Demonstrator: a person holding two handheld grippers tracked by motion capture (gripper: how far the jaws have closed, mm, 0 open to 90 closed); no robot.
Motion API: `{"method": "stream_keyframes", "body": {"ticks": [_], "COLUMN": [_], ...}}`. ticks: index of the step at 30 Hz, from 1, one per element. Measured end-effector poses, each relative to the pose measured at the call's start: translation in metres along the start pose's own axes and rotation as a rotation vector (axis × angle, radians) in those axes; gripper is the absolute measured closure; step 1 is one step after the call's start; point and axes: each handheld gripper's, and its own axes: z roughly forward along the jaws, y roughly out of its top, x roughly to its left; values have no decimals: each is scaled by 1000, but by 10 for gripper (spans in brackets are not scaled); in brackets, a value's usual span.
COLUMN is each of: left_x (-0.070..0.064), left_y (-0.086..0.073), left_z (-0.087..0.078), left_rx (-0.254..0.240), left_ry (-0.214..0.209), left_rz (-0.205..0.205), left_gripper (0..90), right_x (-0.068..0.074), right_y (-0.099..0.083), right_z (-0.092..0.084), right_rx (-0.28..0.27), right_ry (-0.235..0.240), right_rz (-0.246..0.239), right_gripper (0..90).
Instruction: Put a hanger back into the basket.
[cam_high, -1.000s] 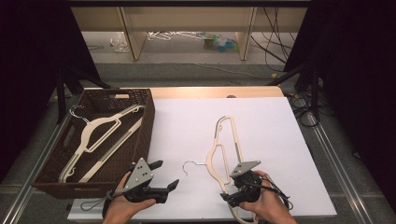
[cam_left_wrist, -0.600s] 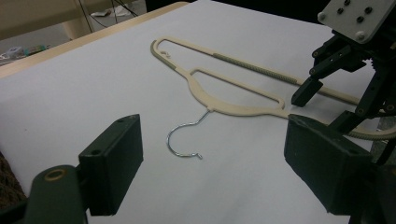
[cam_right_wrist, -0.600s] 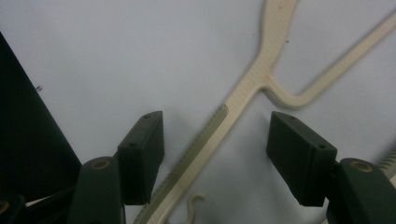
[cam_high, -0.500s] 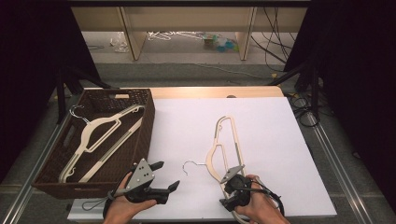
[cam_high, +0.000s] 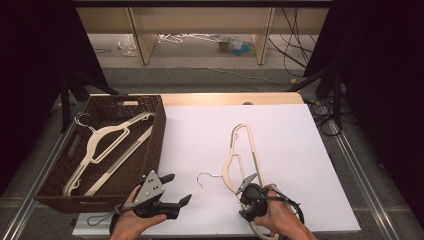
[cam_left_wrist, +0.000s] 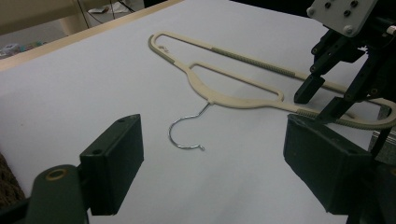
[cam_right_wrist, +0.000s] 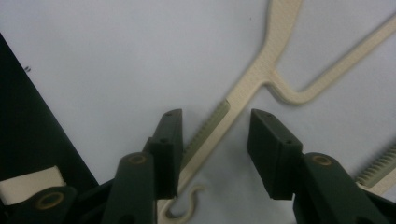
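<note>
As you look down from the high view, your right gripper tilts onto the cream hanger lying flat at five o'clock on the white table; your left gripper rests with jaws apart. Through the right gripper view, its jaws have just been closing, straddling the hanger's ribbed arm without pressing it.

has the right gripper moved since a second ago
Yes, slightly. The right gripper has tipped down onto the cream hanger on the white table; its jaws have just been closing around the hanger's arm, not yet pressing.
</note>
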Motion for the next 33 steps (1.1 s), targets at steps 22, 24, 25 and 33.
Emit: {"method": "stream_keyframes", "body": {"ticks": [22, 24, 25, 33], "left_x": [1, 0, -1, 0], "left_y": [-1, -1, -1, 0], "left_z": [3, 4, 5, 11], "left_rx": [13, 17, 24, 38], "left_ry": [-17, -12, -1, -16], "left_rz": [-7, 0, 0, 12], "left_gripper": [220, 221, 222, 227], "right_x": [-25, -24, -23, -14], "right_y": [-10, -10, -9, -3], "right_z": [-8, -7, -7, -6], "right_rx": [44, 45, 51, 105], "right_ry": [89, 84, 75, 24], "right_rz": [-93, -100, -99, -100], "right_gripper": [788, 783, 780, 789]}}
